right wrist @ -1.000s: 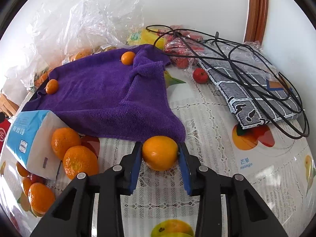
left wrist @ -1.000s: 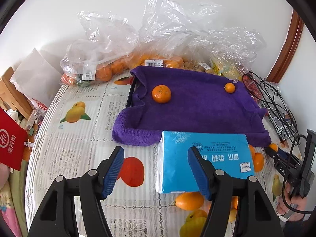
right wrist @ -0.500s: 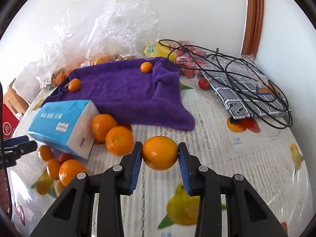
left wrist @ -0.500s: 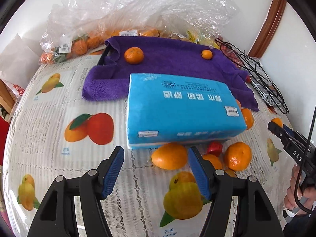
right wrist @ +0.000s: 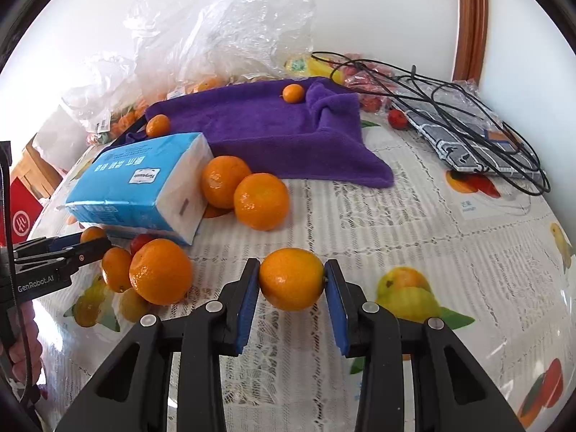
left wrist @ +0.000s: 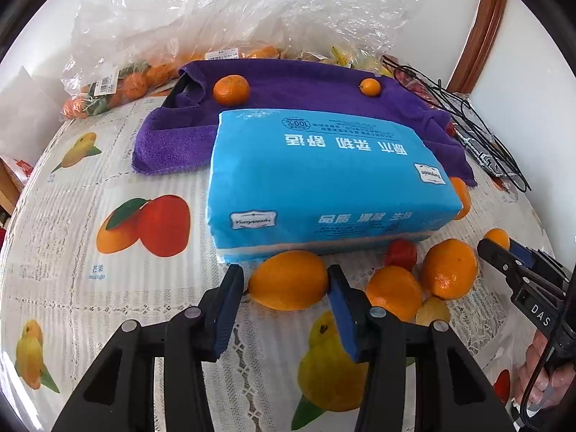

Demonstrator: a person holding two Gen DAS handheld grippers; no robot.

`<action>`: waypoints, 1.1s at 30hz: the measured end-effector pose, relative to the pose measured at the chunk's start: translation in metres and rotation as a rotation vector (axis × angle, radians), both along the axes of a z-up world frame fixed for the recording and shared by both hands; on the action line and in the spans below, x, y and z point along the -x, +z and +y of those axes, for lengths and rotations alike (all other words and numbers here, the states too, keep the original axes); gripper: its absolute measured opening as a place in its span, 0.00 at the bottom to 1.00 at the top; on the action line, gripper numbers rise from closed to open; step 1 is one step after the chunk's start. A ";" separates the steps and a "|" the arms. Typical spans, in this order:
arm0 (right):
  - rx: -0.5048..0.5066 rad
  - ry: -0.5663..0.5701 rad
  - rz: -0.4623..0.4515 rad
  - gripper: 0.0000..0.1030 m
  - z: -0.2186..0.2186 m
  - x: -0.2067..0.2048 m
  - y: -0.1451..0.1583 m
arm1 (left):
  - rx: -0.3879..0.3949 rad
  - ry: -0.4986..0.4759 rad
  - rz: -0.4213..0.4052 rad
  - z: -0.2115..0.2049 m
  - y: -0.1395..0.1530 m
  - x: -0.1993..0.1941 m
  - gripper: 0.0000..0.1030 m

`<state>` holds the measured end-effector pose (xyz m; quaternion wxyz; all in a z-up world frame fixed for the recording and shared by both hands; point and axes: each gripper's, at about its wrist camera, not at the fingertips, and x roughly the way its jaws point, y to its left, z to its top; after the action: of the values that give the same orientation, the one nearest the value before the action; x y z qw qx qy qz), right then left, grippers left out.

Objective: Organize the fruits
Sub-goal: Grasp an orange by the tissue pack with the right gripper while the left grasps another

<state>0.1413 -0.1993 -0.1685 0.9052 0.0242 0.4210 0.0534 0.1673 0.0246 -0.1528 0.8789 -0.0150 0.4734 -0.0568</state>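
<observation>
My left gripper (left wrist: 284,293) has its blue pads on either side of an oval orange fruit (left wrist: 288,280) that lies on the tablecloth in front of the blue tissue pack (left wrist: 324,176); whether the pads press it I cannot tell. My right gripper (right wrist: 291,280) is shut on a round orange (right wrist: 291,278), held above the tablecloth. Loose oranges (left wrist: 448,268) and a small red fruit (left wrist: 401,253) lie right of the left gripper. Two oranges (right wrist: 261,199) sit beside the pack. Two more oranges (left wrist: 231,90) rest on the purple towel (left wrist: 306,97).
Clear plastic bags (left wrist: 234,18) with fruit stand at the back against the wall. A black cable (right wrist: 450,90) lies on a patterned pouch (right wrist: 468,136) at the right. A red box (right wrist: 21,208) is off the table's left edge.
My left gripper has moved forward and down, and its jaws have narrowed around the oval orange fruit. My right gripper has pulled back a little with its orange still held.
</observation>
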 end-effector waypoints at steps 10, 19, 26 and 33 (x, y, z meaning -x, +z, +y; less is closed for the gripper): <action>-0.012 -0.008 0.038 0.35 0.001 -0.008 -0.005 | -0.033 0.048 -0.067 -0.001 -0.006 0.006 0.44; 0.055 -0.015 0.054 0.35 0.009 -0.010 -0.007 | -0.053 0.053 -0.073 -0.001 -0.006 0.006 0.43; 0.044 -0.015 0.055 0.35 0.007 -0.011 -0.007 | -0.056 0.051 -0.071 -0.002 -0.006 0.005 0.43; 0.034 -0.025 0.054 0.34 0.005 -0.007 -0.005 | -0.032 0.050 -0.066 0.001 -0.004 0.008 0.43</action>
<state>0.1484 -0.1947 -0.1737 0.8944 0.0155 0.4456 0.0343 0.1596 0.0252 -0.1571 0.8953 -0.0109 0.4445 -0.0278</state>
